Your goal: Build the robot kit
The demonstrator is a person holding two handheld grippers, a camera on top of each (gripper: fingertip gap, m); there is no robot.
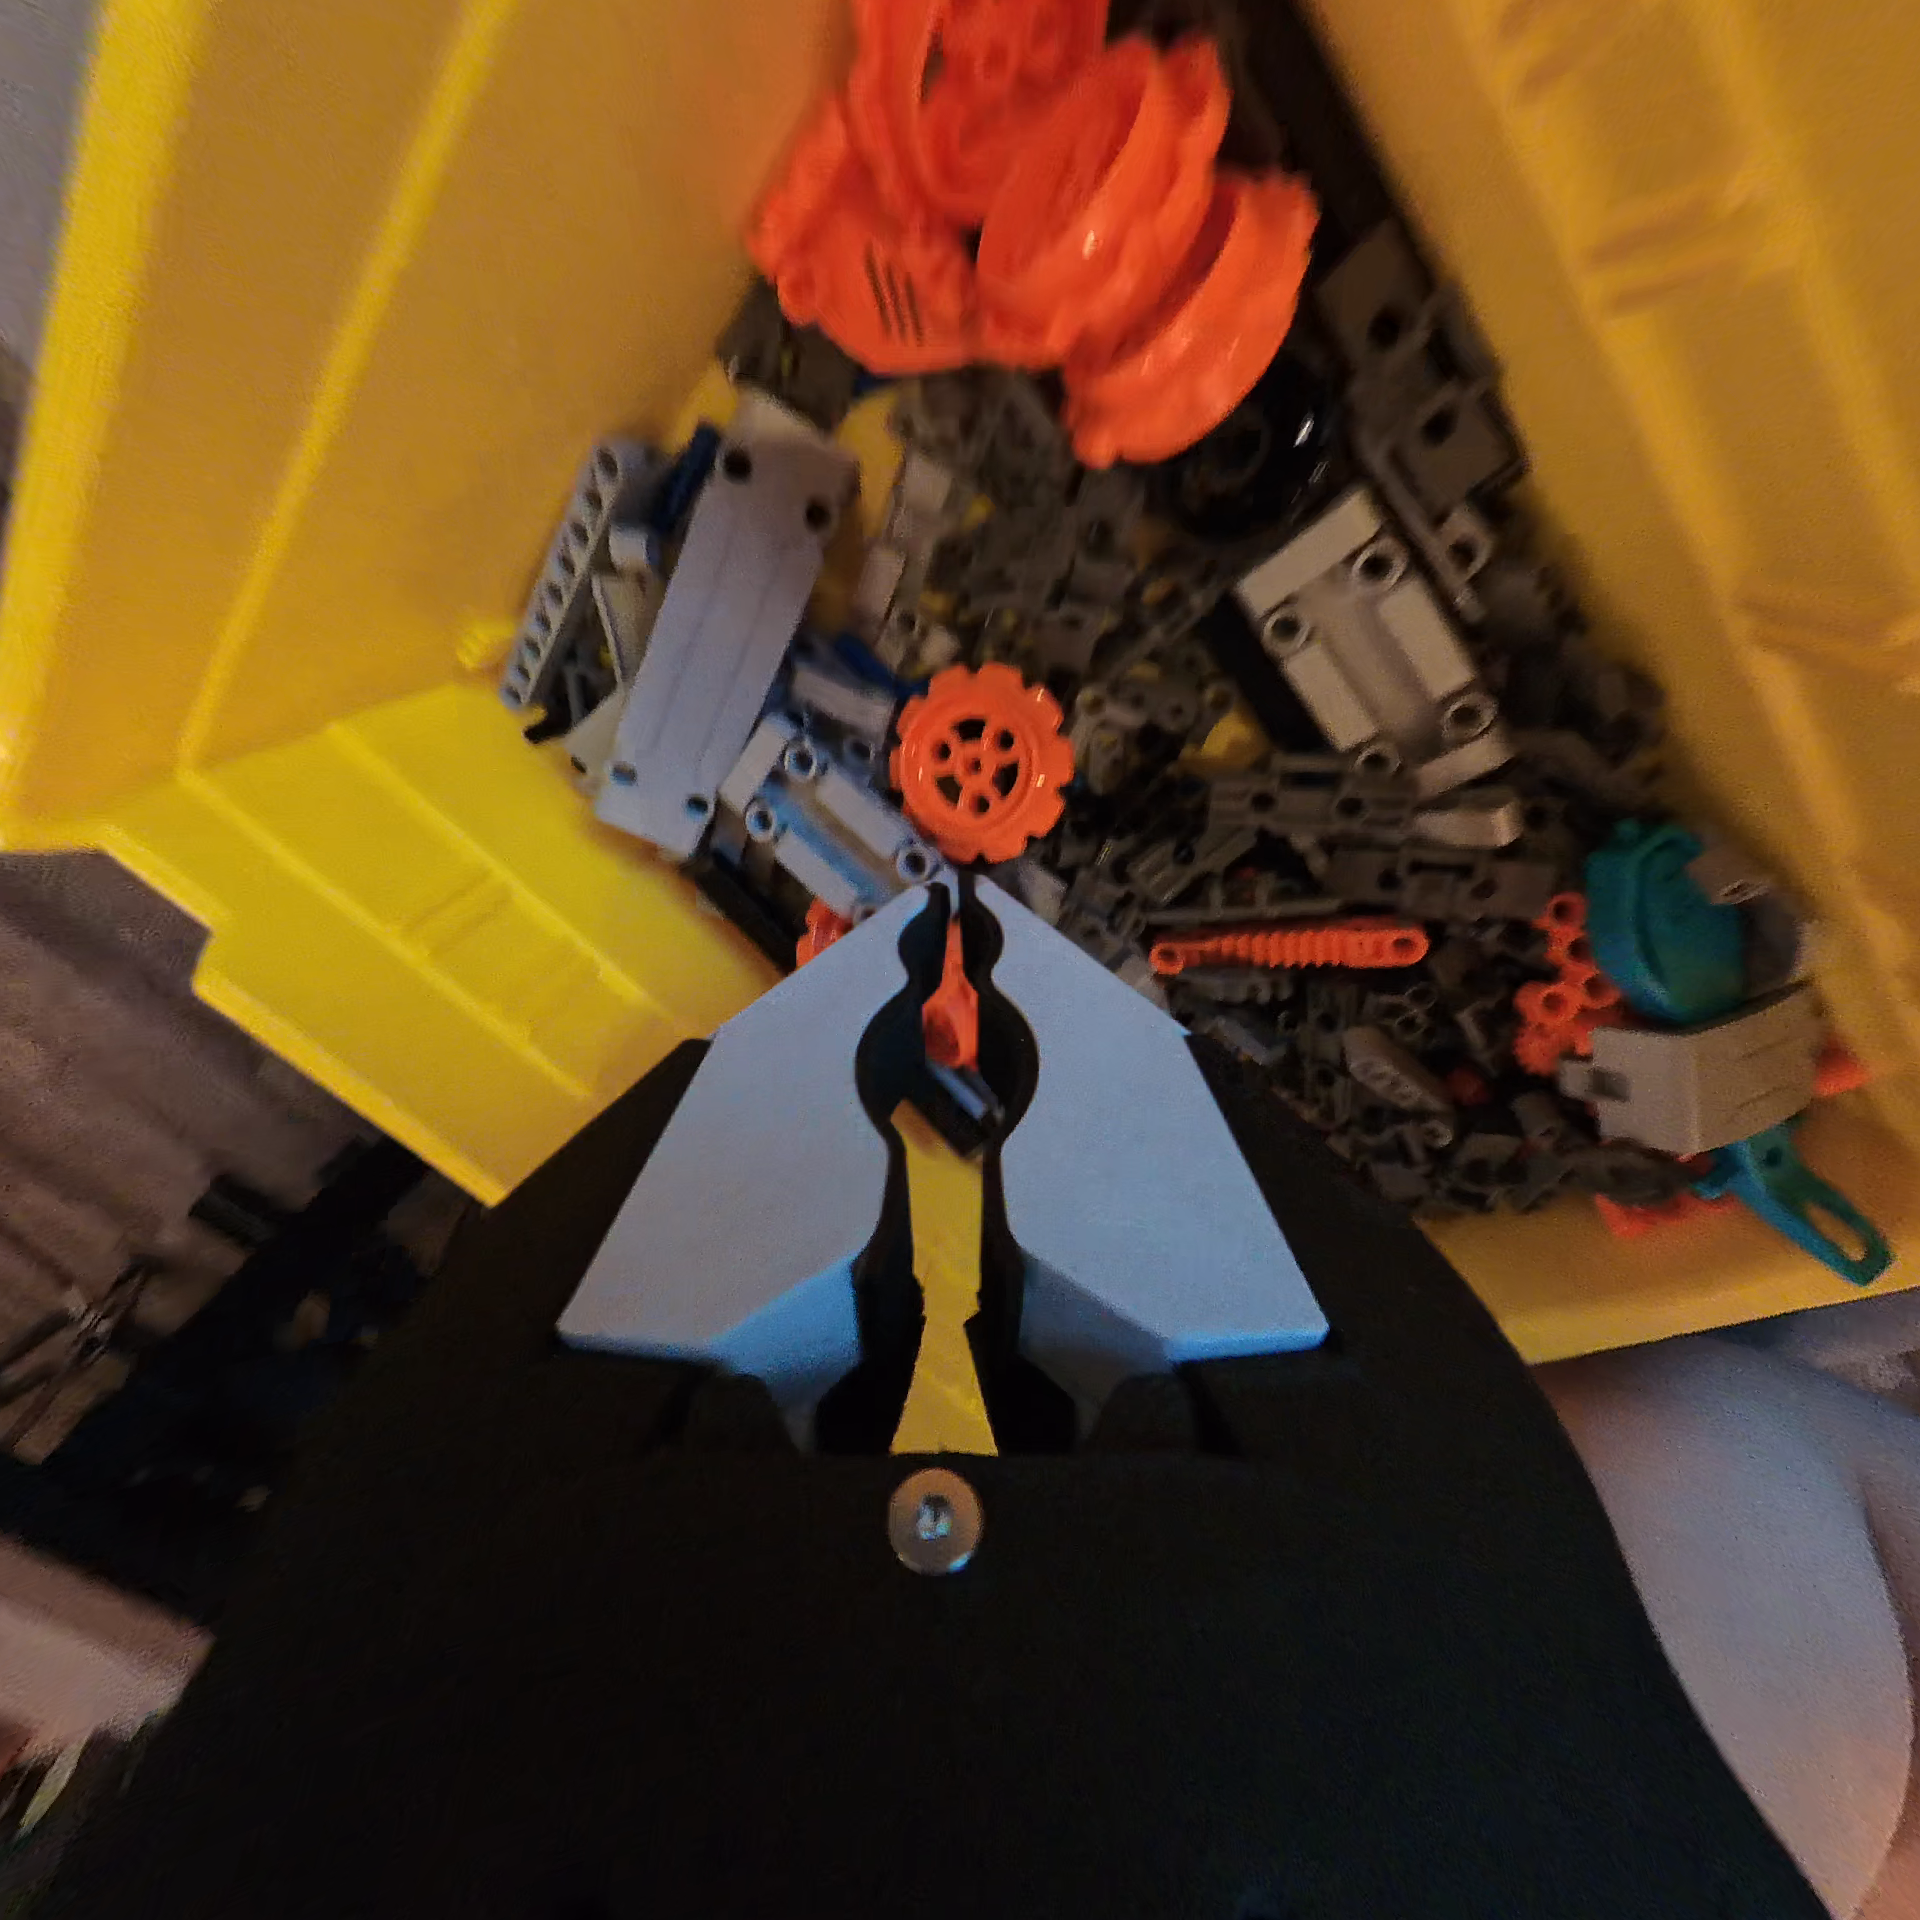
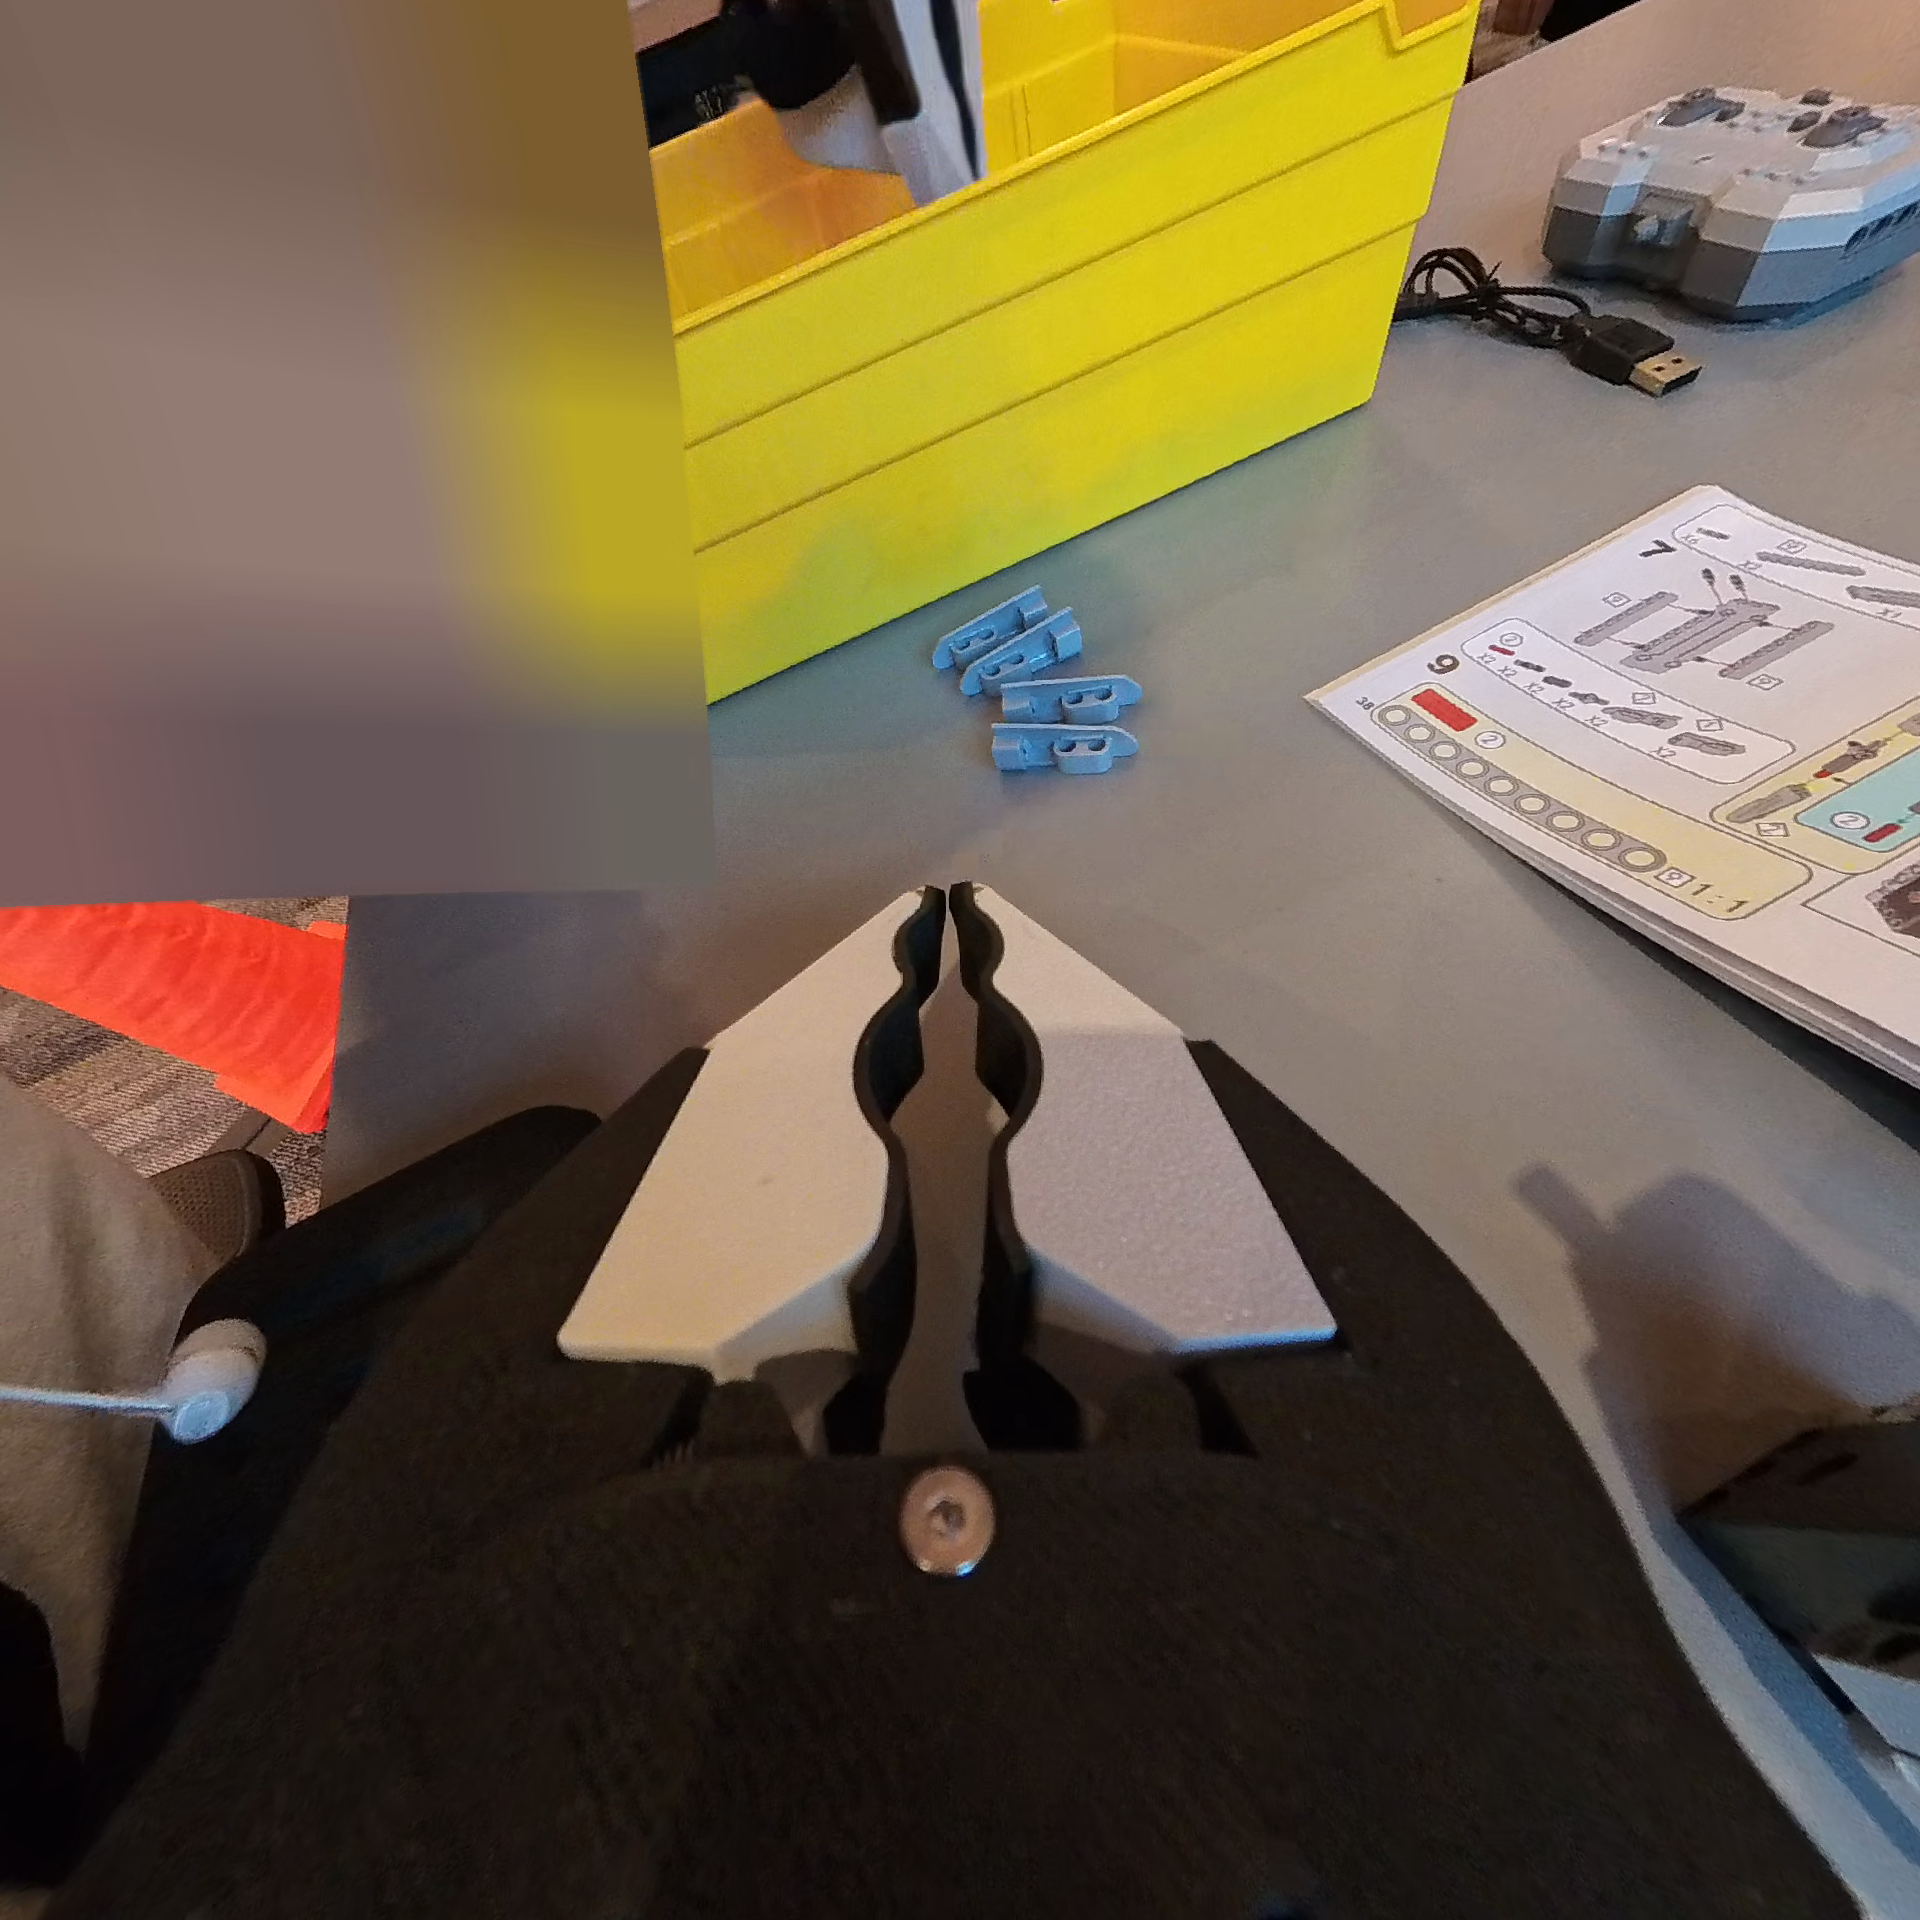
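Note:
My left gripper (image 1: 954, 906) is shut on a small orange piece (image 1: 951, 1003) that carries an orange gear wheel (image 1: 982, 764) just beyond the fingertips. It hangs over a yellow bin (image 1: 343, 436) filled with grey, black and orange building parts (image 1: 1247, 810). The gear looks sharp while the bin is blurred. My right gripper (image 2: 950, 918) is shut and empty, low over the grey table (image 2: 1299, 987). Several small blue parts (image 2: 1039, 681) lie on the table ahead of it, beside the yellow bin (image 2: 1018, 343).
Large orange curved parts (image 1: 1039, 208) and teal parts (image 1: 1662, 935) lie in the bin. An open instruction booklet (image 2: 1662, 748) lies at the right, with a grey controller (image 2: 1745, 197) and a black USB cable (image 2: 1558, 332) behind it. An orange sheet (image 2: 187, 997) lies on the carpet at the left. The grippers' ends are close to 30 centimetres from one another. The grey controller (image 2: 1745, 197) lies around 25 centimetres away from my left fingertips.

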